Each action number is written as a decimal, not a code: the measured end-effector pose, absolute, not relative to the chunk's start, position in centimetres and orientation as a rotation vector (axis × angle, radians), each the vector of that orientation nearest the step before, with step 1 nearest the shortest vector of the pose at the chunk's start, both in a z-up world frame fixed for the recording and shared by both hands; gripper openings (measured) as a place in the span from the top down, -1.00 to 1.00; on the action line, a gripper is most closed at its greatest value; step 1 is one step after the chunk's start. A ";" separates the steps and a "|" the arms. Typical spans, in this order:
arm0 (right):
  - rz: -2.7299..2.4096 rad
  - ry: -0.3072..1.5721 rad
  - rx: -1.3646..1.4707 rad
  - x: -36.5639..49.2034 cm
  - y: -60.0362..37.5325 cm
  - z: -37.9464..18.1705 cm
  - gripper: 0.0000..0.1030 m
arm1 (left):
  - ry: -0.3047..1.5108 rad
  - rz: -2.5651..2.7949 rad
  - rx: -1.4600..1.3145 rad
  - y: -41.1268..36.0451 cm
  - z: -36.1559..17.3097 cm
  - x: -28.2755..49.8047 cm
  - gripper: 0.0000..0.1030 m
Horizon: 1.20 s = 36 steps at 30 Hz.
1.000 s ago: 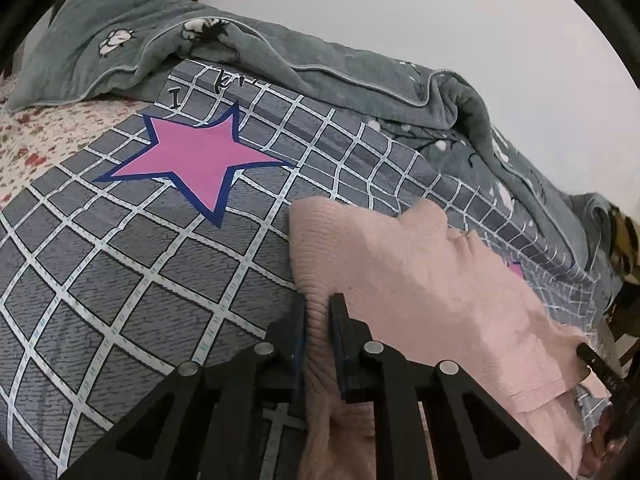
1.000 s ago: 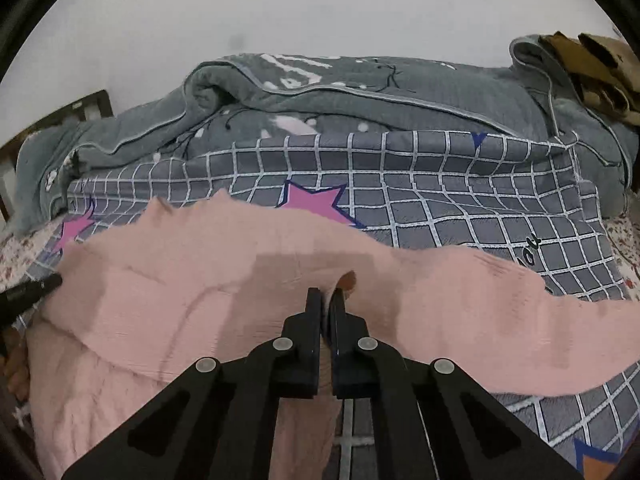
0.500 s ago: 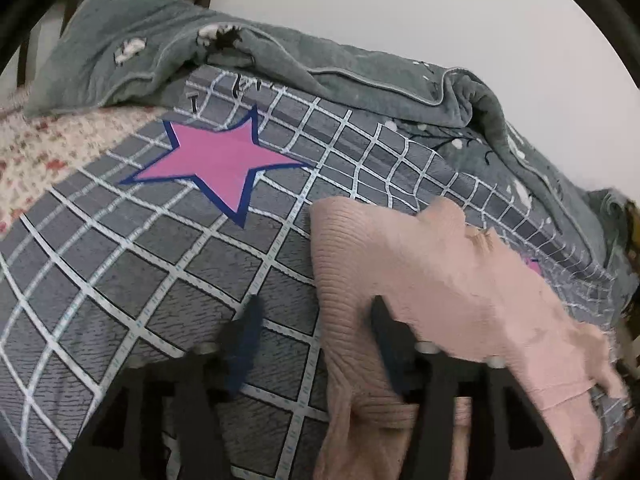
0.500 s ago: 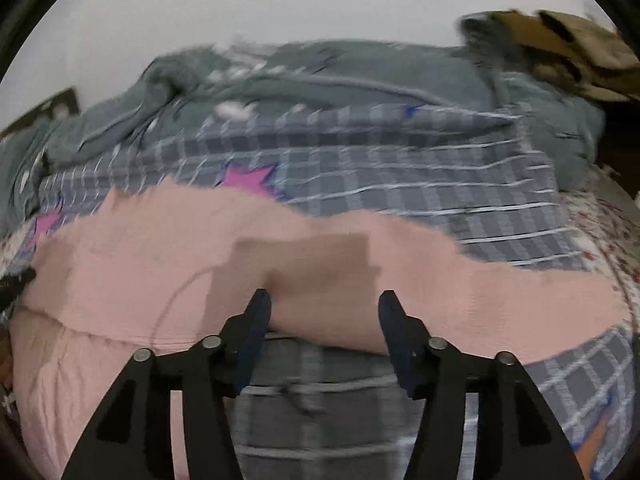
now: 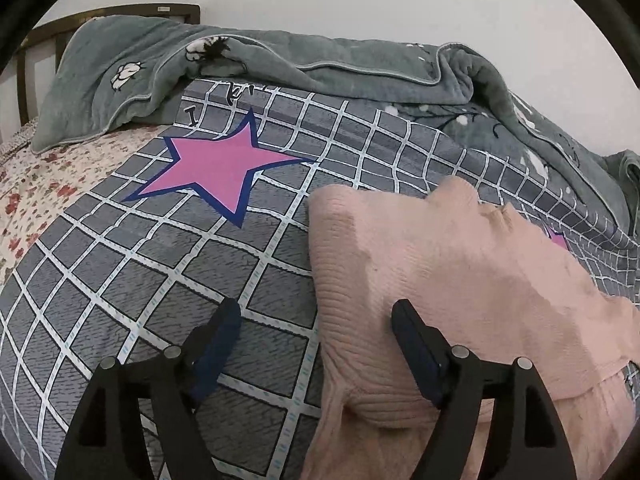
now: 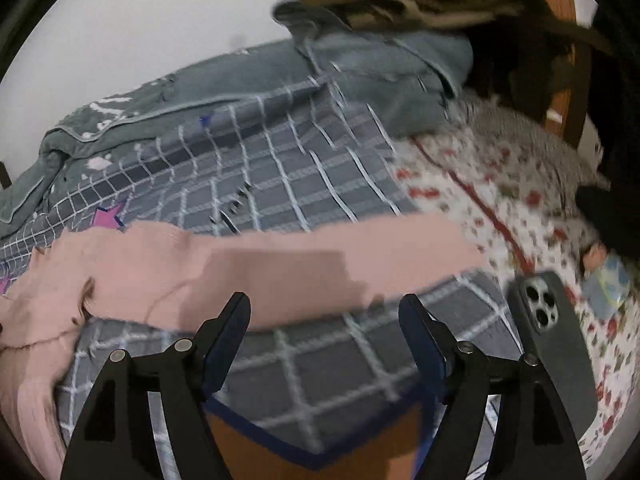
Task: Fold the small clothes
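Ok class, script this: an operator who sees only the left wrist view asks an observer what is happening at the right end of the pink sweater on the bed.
Operator: Are the right tongs gripping the sleeve?
Observer: No. The right tongs are opening, with their pads clear of the pink sleeve.
Operator: Is anything else lying over there?
Observer: Yes. A dark phone lies lenses-up on the bed, just right of those tongs.
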State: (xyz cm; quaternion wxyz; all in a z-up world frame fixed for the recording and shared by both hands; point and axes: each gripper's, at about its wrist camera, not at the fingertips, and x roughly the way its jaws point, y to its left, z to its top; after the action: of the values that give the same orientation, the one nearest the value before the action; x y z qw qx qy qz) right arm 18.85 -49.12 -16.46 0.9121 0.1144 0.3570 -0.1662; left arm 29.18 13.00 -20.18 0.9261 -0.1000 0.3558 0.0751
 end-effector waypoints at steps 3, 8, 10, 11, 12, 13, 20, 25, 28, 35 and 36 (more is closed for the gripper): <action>-0.330 0.757 0.267 18.6 -50.9 -17.6 -0.47 | 0.734 0.156 -0.196 12.9 -20.2 29.3 -0.51; -0.310 0.732 0.297 18.0 -51.8 -17.9 -0.47 | 0.735 0.157 -0.195 12.8 -20.2 29.3 -0.52; -0.308 0.729 0.309 18.3 -52.0 -17.9 -0.47 | 0.735 0.156 -0.196 12.9 -20.2 29.3 -0.52; -0.308 0.728 0.315 18.4 -52.1 -17.9 -0.47 | 0.735 0.155 -0.197 12.9 -20.2 29.3 -0.52; -0.307 0.728 0.321 18.6 -52.3 -17.9 -0.47 | 0.735 0.155 -0.198 12.9 -20.2 29.3 -0.52; -0.306 0.729 0.325 18.8 -52.4 -17.9 -0.47 | 0.735 0.155 -0.197 12.9 -20.2 29.3 -0.52; -0.295 0.741 0.360 20.0 -53.5 -18.4 -0.52 | 0.734 0.156 -0.198 12.8 -20.2 29.3 -0.54; -0.315 0.745 0.384 20.9 -54.1 -18.4 -0.53 | 0.734 0.154 -0.199 12.9 -20.2 29.3 -0.54; -0.317 0.738 0.398 21.1 -54.4 -18.4 -0.53 | 0.735 0.154 -0.199 12.9 -20.2 29.3 -0.54; -0.374 0.718 0.381 21.6 -54.9 -18.2 0.49 | 0.736 0.150 -0.202 12.9 -20.3 29.3 -0.56; -0.365 0.715 0.390 21.6 -55.0 -18.2 0.75 | 0.735 0.150 -0.203 12.8 -20.3 29.4 -0.56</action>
State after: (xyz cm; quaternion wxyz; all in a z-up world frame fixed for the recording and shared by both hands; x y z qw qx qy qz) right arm 21.62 -55.03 -18.24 0.9021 0.1886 0.3456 -0.1767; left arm 29.36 12.85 -20.28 0.9255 -0.0990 0.3584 0.0729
